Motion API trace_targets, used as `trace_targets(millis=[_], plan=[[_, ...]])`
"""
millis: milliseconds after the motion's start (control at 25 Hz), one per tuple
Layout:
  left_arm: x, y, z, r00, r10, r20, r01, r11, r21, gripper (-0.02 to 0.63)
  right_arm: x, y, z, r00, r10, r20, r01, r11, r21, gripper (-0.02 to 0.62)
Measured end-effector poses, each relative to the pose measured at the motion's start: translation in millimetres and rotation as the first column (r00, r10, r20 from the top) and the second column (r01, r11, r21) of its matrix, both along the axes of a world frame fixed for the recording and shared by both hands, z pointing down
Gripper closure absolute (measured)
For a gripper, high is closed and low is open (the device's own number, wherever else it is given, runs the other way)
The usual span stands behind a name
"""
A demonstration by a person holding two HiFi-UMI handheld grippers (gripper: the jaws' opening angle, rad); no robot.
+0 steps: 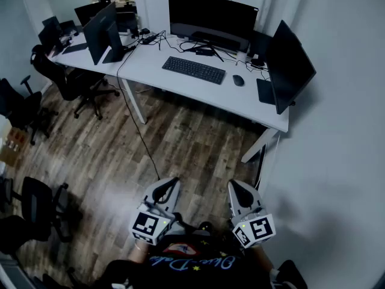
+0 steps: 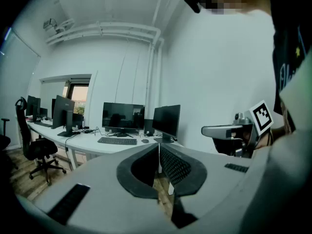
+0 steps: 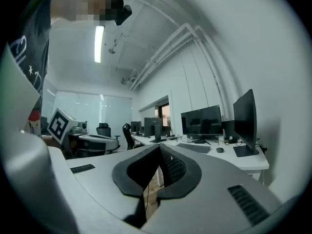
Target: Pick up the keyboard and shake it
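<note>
The keyboard (image 1: 194,70) is lying flat on the far desk (image 1: 180,88), its long axis running left to right along the front edge. The left gripper (image 1: 171,183) and right gripper (image 1: 234,188) are hovering near, jaws together, gripping nothing.

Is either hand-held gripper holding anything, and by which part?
Nothing is held. The left hand-held gripper and right hand-held gripper are shut and empty; the keyboard lies on the desk.

A long white table (image 1: 150,65) stands on a wood-plank floor (image 1: 156,149), with its right end beside a pale wall (image 1: 343,137). Black office chairs (image 1: 57,74) sit off the table's left end. Behind the table a window (image 2: 79,93) glows, and above it a ceiling strip light (image 3: 99,43) shines.
</note>
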State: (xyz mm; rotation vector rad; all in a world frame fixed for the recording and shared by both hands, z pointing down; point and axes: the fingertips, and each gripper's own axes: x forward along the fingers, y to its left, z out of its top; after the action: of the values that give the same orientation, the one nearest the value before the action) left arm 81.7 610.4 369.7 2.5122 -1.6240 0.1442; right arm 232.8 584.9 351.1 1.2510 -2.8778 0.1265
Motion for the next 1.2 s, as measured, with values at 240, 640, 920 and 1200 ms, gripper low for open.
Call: trace_targets(millis=[240,640,920,1200], plan=[[7.0,-0.9,-0.3,1.0,-0.001,0.001,0.001,1.0,0.003,0.6,7.1,0.1,-0.7,1.0,-0.001,0.0,0.001,1.0,0.008,0.597],[19.7,-8.5,-3.2,1.0,-0.023,0.003,0.023,1.0,0.009,0.6,31.0,-3.6,-5.3,0.999,0.011,0.03,-0.012,1.0,0.023,0.595],[30.4,-15.4,-3.1,0.997,-0.065,0.029,0.065,0.998,0.014,0.6,63.7,-10.8,-1.4,0.999,0.024,0.049,-0.024,1.0,0.009,0.595],[37.1,-13.4,-0.5,0.994,-0.095,0.055,0.095,0.995,0.012,0.6,81.1,-18.0,8.9,0.999,0.019,0.047,-0.019,1.0,-0.016,0.595]])
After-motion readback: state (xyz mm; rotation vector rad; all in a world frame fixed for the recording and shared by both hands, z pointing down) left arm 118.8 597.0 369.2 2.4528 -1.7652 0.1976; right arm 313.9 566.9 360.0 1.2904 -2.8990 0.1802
